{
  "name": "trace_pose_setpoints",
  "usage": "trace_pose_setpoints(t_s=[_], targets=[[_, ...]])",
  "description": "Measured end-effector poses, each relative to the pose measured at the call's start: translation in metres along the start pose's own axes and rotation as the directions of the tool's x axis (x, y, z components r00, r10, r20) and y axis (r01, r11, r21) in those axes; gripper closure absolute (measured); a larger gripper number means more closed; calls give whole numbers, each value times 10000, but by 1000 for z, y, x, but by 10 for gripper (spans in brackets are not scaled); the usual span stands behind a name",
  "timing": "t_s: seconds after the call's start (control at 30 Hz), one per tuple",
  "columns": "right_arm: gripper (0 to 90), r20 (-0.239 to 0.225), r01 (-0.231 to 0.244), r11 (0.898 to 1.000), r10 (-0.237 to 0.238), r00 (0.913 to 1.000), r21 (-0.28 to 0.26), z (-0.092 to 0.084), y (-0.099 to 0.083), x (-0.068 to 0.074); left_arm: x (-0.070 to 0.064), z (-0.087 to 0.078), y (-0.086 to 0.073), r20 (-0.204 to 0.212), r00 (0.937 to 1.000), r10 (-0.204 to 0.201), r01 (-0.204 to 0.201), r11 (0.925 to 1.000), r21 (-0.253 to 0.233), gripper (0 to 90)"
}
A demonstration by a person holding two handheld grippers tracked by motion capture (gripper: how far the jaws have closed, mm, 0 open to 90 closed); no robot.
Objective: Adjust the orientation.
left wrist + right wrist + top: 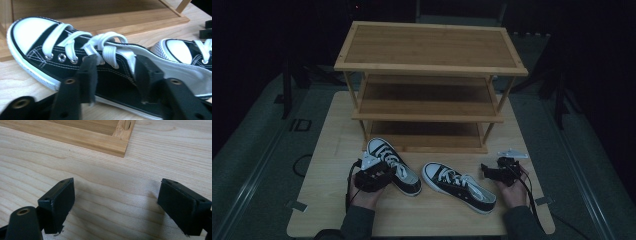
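Left gripper (373, 172) at the left shoe (393, 165); nothing shelved yet.

We found both shoes on the table (332, 145) at lower centre, in front of the rack (427, 67), whose three shelves looked bare. In the left gripper view the jaws straddled the left shoe's (75, 57) side wall near the laces, one outside, one by the opening; we could not tell whether the pads pressed on it. The right gripper (497, 172), lower right, sat beside the right shoe (459, 186), jaws spread over bare wood in its own view. We judged lifting and placing both shoes remained. The high view was dim, and the lowest shelf's back lay in shadow.
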State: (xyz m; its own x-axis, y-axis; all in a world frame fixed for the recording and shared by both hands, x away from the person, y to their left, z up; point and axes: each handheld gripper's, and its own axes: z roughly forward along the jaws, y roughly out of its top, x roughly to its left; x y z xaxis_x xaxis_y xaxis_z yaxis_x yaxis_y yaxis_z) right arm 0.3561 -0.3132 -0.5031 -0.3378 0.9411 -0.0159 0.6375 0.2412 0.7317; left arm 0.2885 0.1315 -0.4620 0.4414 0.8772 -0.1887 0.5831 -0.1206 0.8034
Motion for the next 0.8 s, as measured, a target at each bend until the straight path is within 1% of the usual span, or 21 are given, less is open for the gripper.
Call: trace_pose_setpoints(t_s=[0.03, 0.07, 0.17, 0.2, 0.23, 0.27, 0.3, 0.33, 0.4, 0.5, 0.57, 0.67, 0.7, 0.8], targets=[[138, -1, -1, 10000, 1, 10000, 0, 0, 0, 0, 0, 0, 0, 41, 10000, -62, 62, 10000, 24, 598], [138, -1, -1, 10000, 1, 10000, 0, 0, 0, 0, 0, 0, 0, 189, 9998, -105, 104, 9999, 61, 630], [138, 1, 1, 10000, -1, 10000, 0, 0, 0, 0, -2, -1, 0, 200, 9998, 21, -26, 9998, 214, 747], [138, -1, 0, 10000, 0, 10000, 0, 0, 0, 0, -2, -2, 0, 173, 9998, 119, -123, 9996, 248, 776], [138, 0, 1, 10000, -1, 10000, 1, 0, 0, 0, -2, -2, 0, 173, 9998, 119, -123, 9996, 248, 792], [138, 0, 0, 10000, 0, 10000, -1, 0, 0, 0, -1, -5, 0, 323, 9993, 166, -172, 9996, 212, 804], [138, 0, -1, 10000, 1, 10000, 1, 0, 0, 0, 1, -7, 0, 450, 9989, 107, -116, 9998, 181, 823], [138, 0, 0, 10000, 0, 10000, 0, 0, 0, 0, 2, -9, -1, 528, 9986, 37, -46, 9999, 158, 830], [138, -1, 0, 10000, 0, 10000, 1, 0, 0, 0, 4, -12, -2, 635, 9980, 54, -63, 9999, 144, 835], [138, -2, 1, 10000, -1, 10000, 0, 0, 0, 0, 6, -18, -5, 643, 9978, 156, -166, 9997, 164, 843], [138, -2, 0, 10000, 0, 10000, 0, 0, 0, 0, 8, -23, -7, 702, 9975, 87, -98, 9998, 149, 846], [138, 0, -1, 10000, 1, 10000, -1, 0, 0, 0, 11, -29, -10, 612, 9981, 72, -80, 9999, 128, 849], [138, 0, 0, 10000, 0, 10000, 0, 0, 0, 0, 12, -31, -11, 545, 9985, 30, -37, 9999, 124, 849], [138, 1, 0, 10000, 0, 10000, 0, 0, 0, 0, 15, -33, -14, 526, 9985, -122, 119, 9999, 61, 844]])
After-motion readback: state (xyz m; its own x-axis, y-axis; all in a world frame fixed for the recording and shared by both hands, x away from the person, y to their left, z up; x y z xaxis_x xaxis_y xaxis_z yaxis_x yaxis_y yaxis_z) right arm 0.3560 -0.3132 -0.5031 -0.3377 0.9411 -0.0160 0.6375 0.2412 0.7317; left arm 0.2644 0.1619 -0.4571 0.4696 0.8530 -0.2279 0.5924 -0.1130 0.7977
